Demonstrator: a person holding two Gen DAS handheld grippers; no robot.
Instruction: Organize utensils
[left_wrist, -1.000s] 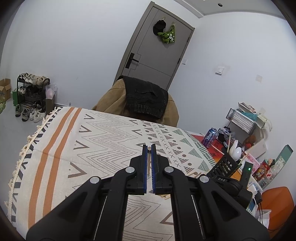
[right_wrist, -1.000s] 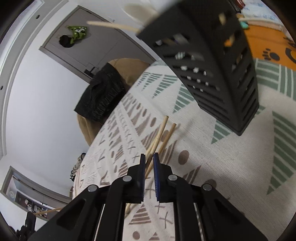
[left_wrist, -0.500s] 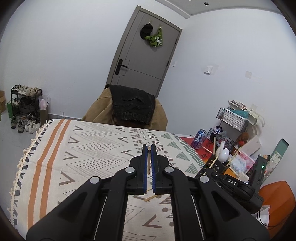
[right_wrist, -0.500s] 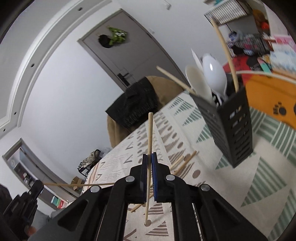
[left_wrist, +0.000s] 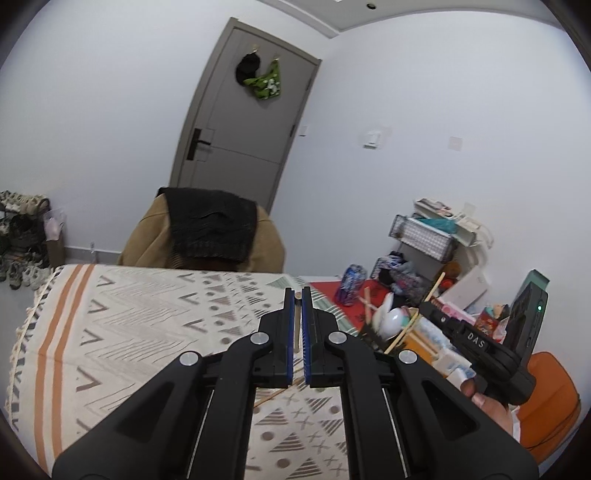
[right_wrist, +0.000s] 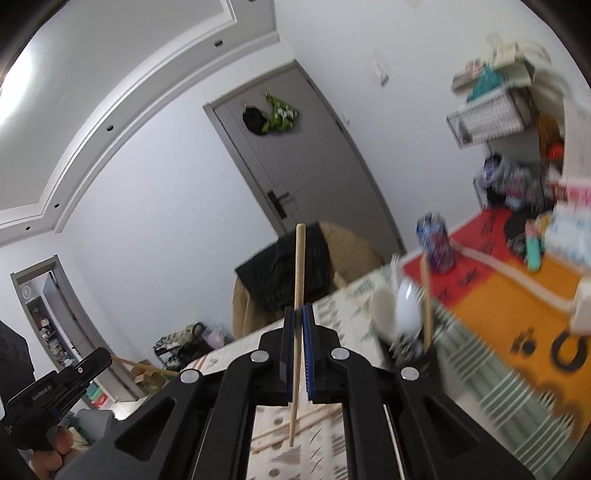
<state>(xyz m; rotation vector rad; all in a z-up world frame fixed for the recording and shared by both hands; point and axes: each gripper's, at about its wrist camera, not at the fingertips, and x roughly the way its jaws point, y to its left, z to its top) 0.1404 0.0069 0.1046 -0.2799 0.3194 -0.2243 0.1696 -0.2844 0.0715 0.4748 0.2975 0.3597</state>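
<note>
The right hand-held gripper is pinching a thin wooden chopstick upright above the patterned-cloth table; the left hand-held gripper is clenching another wooden chopstick, pointing toward twelve o'clock.

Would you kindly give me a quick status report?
Right gripper shut on a chopstick, held upright. Left gripper shut on another chopstick. Utensil holder ahead-right; loose chopsticks on cloth.

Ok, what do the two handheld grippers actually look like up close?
Both the left gripper and right gripper are matte black plastic, with angular linkage arms, silver round pivot screws and blue ribbed pads. White lettering marks the handles.
</note>
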